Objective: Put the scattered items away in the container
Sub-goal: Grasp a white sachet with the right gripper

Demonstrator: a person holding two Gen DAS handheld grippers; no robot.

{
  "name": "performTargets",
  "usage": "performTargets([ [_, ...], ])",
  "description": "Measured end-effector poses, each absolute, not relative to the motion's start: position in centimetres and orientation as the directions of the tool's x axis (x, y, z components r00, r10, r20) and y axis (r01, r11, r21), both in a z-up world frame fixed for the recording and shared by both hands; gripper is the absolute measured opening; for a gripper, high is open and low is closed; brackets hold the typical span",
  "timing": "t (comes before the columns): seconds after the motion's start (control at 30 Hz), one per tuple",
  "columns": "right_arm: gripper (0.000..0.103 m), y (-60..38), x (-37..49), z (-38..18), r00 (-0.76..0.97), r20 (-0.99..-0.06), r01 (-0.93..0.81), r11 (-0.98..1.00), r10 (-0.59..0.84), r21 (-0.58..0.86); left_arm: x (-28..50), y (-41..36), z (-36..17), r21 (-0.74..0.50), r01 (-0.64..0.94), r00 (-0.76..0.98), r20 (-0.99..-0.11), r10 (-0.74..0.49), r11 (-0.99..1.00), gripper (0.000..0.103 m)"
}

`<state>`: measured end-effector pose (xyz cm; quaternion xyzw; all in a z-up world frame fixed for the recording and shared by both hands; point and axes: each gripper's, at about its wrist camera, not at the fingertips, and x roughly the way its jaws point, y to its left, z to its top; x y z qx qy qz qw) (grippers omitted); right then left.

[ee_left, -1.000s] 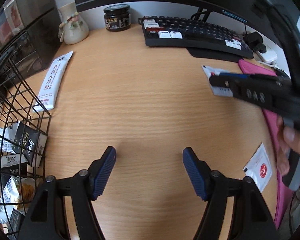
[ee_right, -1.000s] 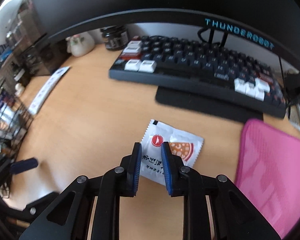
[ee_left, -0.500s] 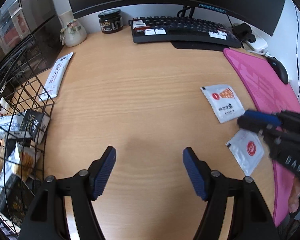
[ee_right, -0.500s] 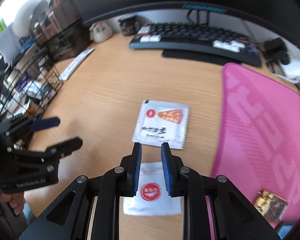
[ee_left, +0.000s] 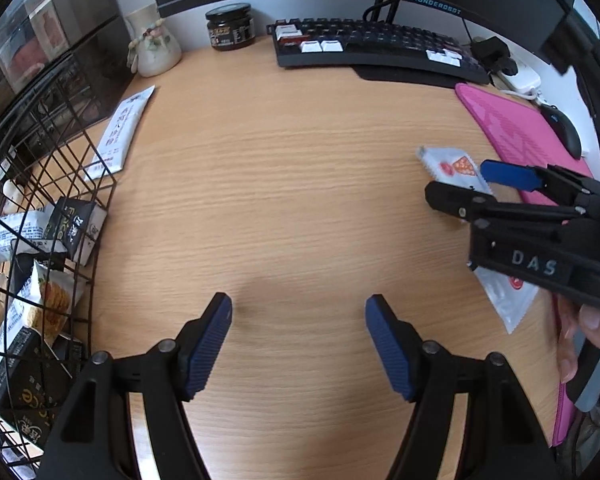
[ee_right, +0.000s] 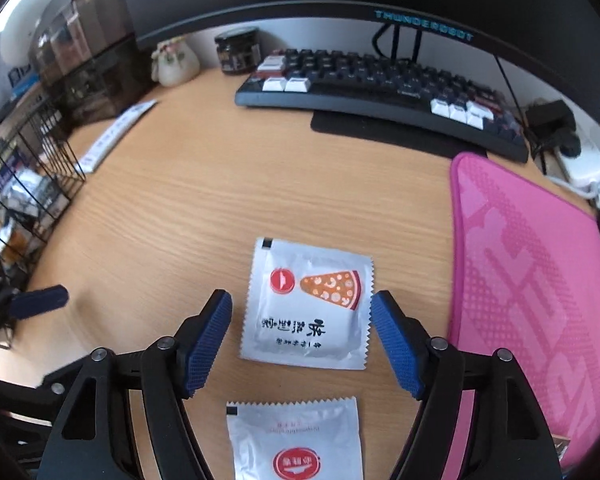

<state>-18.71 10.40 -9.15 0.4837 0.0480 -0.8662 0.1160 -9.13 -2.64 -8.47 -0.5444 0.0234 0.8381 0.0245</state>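
A silver sachet with a pizza slice print [ee_right: 308, 304] lies flat on the wooden desk; my right gripper [ee_right: 301, 320] is open and straddles it, fingers on either side. A second silver sachet with a red round logo [ee_right: 296, 444] lies just below it. In the left wrist view the pizza sachet [ee_left: 452, 168] and the right gripper [ee_left: 460, 184] show at right, with the red-logo sachet [ee_left: 504, 300] under that gripper's body. My left gripper [ee_left: 299, 336] is open and empty over bare desk. A black wire basket [ee_left: 52, 184] with several snack packs stands at left.
A long white sachet [ee_left: 120, 132] lies by the basket. A keyboard [ee_left: 372, 48], dark jar [ee_left: 230, 26] and small vase [ee_left: 154, 46] stand at the back. A pink mat [ee_right: 532, 280] covers the right side, with a mouse [ee_left: 562, 132] beyond it.
My right gripper has opened wide and moved forward from over the red-logo sachet to straddle the pizza sachet. My left gripper stays open and has shifted slightly.
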Motion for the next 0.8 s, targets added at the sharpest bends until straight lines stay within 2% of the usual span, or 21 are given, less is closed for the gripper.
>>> performTargets([
  [0.17,0.071,10.2,-18.7,-9.4,-0.524,-0.842,0.252,-0.968,-0.128,-0.01,-9.1,-2.9,-8.8,0.008,-0.068,-0.403,-0.915,0.02,-0.998,0.074],
  [0.2,0.061,10.1,-18.7,-9.4,-0.526,-0.841,0.254,-0.967,-0.126,-0.014,-9.1,-3.0,-8.8,0.008,-0.067,-0.404,-0.915,0.02,-0.998,0.074],
  [0.23,0.057,9.9,-18.6,-9.3,-0.529,-0.838,0.262,-0.965,-0.13,-0.016,-9.1,-3.0,-8.7,0.007,-0.065,-0.406,-0.914,0.021,-0.998,0.074],
  [0.27,0.045,9.8,-18.6,-9.2,-0.533,-0.836,0.271,-0.962,-0.131,-0.022,-9.1,-3.0,-8.6,0.005,-0.064,-0.409,-0.912,0.021,-0.998,0.074],
  [0.43,0.034,9.8,-18.2,-8.9,-0.548,-0.824,0.285,-0.958,-0.143,-0.023,-9.0,-2.9,-8.4,0.004,-0.065,-0.413,-0.911,0.023,-0.998,0.074],
  [0.47,0.024,9.9,-18.1,-8.7,-0.554,-0.819,0.284,-0.959,-0.151,-0.015,-9.0,-2.8,-8.4,0.003,-0.068,-0.412,-0.911,0.025,-0.998,0.074],
  [0.5,0.009,10.2,-17.9,-8.2,-0.567,-0.81,0.273,-0.962,-0.152,-0.01,-8.9,-2.6,-8.4,0.003,-0.072,-0.411,-0.911,0.027,-0.997,0.074],
  [0.8,0.008,12.8,-16.8,-6.8,-0.585,-0.794,0.242,-0.97,-0.165,0.023,-8.9,-0.3,-7.9,0.012,-0.113,-0.414,-0.909,0.036,-0.994,0.074],
])
